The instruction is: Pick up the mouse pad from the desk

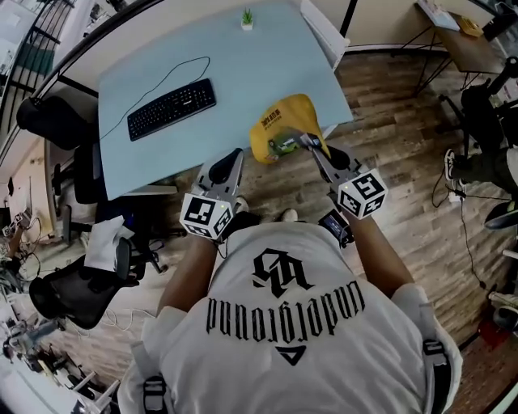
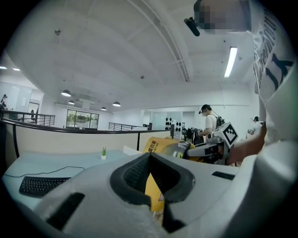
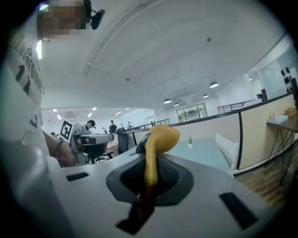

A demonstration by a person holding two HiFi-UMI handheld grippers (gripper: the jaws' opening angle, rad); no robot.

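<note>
The yellow mouse pad [image 1: 285, 116] hangs curled over the pale blue desk's [image 1: 243, 69] near edge. My right gripper [image 1: 306, 142] is shut on its near rim. In the right gripper view the pad [image 3: 160, 137] runs as a thin yellow strip between the closed pads of the right gripper [image 3: 150, 160] and bulges beyond the tips. My left gripper [image 1: 235, 156] hovers just left of the pad, apart from it, at the desk's front edge. In its own view the left gripper [image 2: 149, 156] has its tips together, and the mouse pad [image 2: 156, 145] shows beyond them and through the gap.
A black keyboard [image 1: 171, 107] with its cable lies on the desk's left half. A small potted plant [image 1: 247, 18] stands at the far edge. Black office chairs [image 1: 77, 291] stand on the left. Wooden floor [image 1: 405, 162] lies to the right. A person [image 2: 210, 123] stands in the background.
</note>
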